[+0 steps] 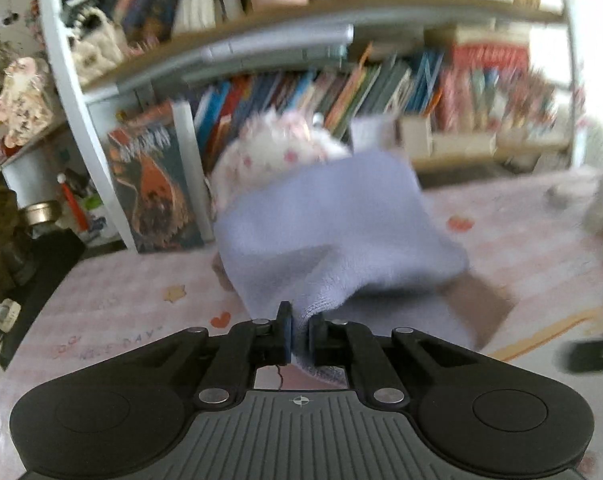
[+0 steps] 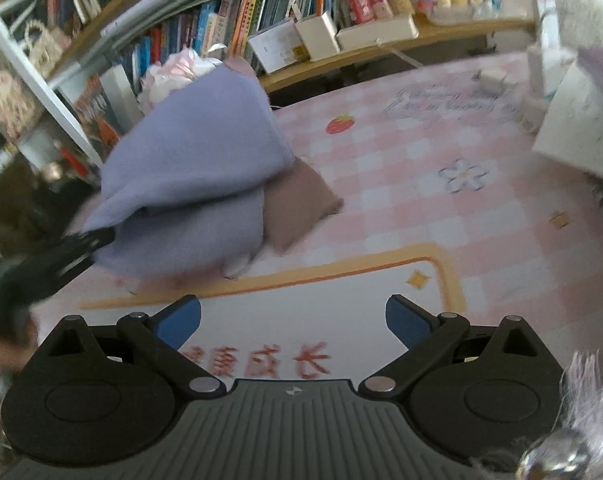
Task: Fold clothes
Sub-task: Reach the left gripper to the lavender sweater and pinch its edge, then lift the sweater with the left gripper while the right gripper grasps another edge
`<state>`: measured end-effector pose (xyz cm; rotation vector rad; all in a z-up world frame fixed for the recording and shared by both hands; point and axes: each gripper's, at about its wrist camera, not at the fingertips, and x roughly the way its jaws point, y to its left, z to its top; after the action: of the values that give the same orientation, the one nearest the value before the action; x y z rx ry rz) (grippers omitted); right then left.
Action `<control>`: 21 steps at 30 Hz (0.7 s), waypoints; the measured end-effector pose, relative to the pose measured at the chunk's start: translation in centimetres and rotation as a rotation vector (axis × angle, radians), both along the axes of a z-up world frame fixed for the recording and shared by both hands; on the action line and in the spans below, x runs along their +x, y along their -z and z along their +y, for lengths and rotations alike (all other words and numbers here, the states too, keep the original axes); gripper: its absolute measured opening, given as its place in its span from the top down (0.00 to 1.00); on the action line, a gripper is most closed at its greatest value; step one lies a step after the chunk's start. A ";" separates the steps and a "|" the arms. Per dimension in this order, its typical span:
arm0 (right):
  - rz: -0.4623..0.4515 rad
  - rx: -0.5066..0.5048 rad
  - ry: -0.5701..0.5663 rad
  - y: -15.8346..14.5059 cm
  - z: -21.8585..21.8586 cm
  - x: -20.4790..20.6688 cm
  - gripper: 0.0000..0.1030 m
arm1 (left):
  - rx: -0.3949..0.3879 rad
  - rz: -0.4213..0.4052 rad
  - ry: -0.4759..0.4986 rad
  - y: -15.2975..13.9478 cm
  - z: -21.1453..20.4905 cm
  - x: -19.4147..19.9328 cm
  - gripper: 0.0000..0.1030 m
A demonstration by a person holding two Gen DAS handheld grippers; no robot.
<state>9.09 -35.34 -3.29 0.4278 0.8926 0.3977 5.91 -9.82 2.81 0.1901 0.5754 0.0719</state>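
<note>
a purple cloth (image 1: 333,220) is pinched tight by the left gripper (image 1: 300,330) over the pink mat (image 2: 401,152). the right gripper (image 2: 293,320) is held wide open, with nothing in it.

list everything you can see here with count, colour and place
cloth: one, lilac, lifted at a corner over the mat
brown cloth: one, brown, flat on the mat, partly under the lilac one
mat: one, pink and white check, covers the table
strawberry: one, red, printed on the mat
books: many, mixed colours, on the shelf behind
boxes: several, white, on the shelf
left tongs: shut on the lilac cloth's corner
right tongs: open, nothing between them, above the mat
</note>
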 end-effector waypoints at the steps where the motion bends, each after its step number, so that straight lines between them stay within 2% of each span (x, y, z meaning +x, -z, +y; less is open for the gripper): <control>1: 0.017 0.045 -0.003 0.1 0.0 0.4 0.03 | -0.006 -0.005 0.004 -0.5 -0.1 -0.8 0.93; 5: 0.112 0.269 -0.017 0.9 0.5 2.0 0.03 | -0.012 0.005 0.005 -0.8 -0.7 -2.8 0.93; 9: 0.250 0.486 -0.007 2.2 1.3 3.1 0.05 | -0.014 0.014 0.023 -1.0 -1.1 -4.1 0.93; 13: 0.355 0.581 0.024 3.4 2.5 4.3 0.09 | 0.016 0.011 0.061 -1.4 -1.6 -5.6 0.93; 16: 0.393 0.575 0.064 4.0 3.1 5.1 0.36 | 0.047 0.012 0.085 -1.9 -1.9 -6.7 0.93; 17: 0.404 0.558 0.074 4.2 3.3 5.4 0.58 | 0.056 0.016 0.088 -1.9 -1.9 -7.0 0.93; 19: 0.421 0.532 0.082 4.6 3.5 5.8 0.81 | 0.056 0.019 0.086 -2.1 -1.8 -7.3 0.93; 20: 0.412 0.535 0.072 4.5 3.4 5.8 0.87 | 0.045 0.015 0.083 -2.4 -1.7 -7.5 0.93; 21: 0.380 0.544 0.062 3.9 3.1 5.7 0.87 | 0.028 -0.001 0.085 -3.0 -1.7 -7.6 0.93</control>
<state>14.83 -32.21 -7.16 1.0546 1.1330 0.5114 -1.71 -11.49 5.79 0.2417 0.5649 -0.0026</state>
